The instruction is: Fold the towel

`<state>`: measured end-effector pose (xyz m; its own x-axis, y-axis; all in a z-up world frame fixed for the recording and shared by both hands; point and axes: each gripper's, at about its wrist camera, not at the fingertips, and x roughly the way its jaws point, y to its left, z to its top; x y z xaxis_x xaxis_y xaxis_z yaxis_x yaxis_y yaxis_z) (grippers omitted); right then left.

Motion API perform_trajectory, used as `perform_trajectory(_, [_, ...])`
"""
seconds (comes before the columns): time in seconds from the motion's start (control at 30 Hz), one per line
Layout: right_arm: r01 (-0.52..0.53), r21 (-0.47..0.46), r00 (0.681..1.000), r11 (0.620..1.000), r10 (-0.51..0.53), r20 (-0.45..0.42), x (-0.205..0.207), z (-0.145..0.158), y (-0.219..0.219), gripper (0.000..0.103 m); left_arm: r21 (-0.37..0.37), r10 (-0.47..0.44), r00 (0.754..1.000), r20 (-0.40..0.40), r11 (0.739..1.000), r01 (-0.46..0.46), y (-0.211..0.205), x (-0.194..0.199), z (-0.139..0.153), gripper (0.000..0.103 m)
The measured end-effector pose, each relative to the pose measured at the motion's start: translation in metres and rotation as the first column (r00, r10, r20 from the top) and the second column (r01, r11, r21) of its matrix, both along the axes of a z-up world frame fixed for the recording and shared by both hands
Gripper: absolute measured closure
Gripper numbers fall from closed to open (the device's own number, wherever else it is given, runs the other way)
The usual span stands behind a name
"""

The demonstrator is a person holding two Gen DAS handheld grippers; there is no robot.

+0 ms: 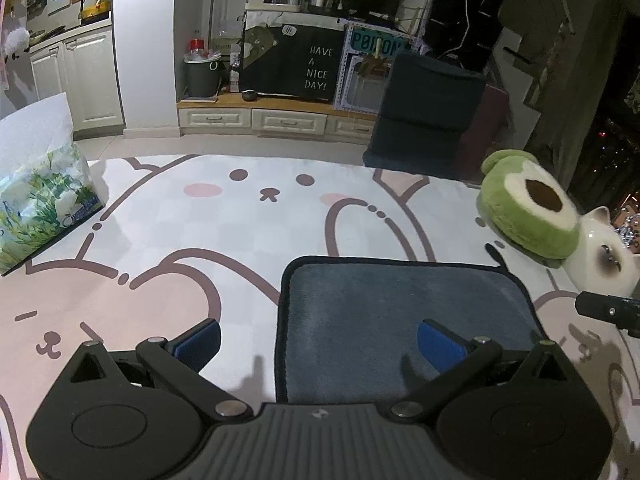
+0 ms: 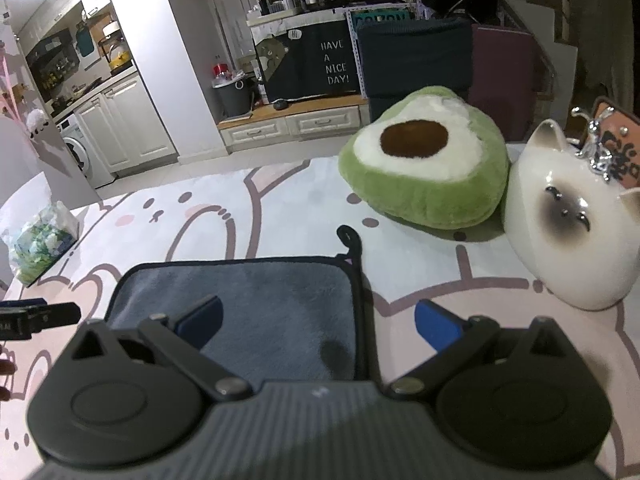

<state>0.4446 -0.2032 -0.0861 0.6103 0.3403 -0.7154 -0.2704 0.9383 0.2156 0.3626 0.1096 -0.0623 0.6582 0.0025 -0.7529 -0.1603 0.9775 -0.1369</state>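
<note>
Left wrist view, left to right. Tissue pack, glossy floral wrap, sits far left of your left tongs, well apart. Mat: smooth, pale, brown-outlined cartoon bears. Your left tongs are spread wide, gripping nothing; left pad over bare mat, right pad over the towel. The near left edge of the towel runs between the pads.

Towel: grey-blue, short plush nap, dark bound edge, rounded corners, lying flat. Roughly square as seen; long axis cannot be told through the fisheye. Edges run square to the tongs' forward axis. Hanging loop at the far right corner, pointing away from you.

Right of the towel: avocado plush, fuzzy green rim, cream face, brown pit, touching a glossy white cat figure.

Right wrist view. Your right tongs are likewise spread wide, empty; left pad over the towel, right pad over mat. The towel's right edge passes between them. Loop ahead, curled on the mat. Avocado and cat ahead-right, well clear.
</note>
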Motion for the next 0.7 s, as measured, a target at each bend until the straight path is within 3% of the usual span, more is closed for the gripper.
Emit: perform_trajectory(0.7, [-0.012,-0.007,0.999,1.0,0.012,0.041,-0.056,0.043,-0.014,0.0,0.03,-0.03,0.998,0.049,0.999,0.029,-0.022,-0.051,0.047,0.0])
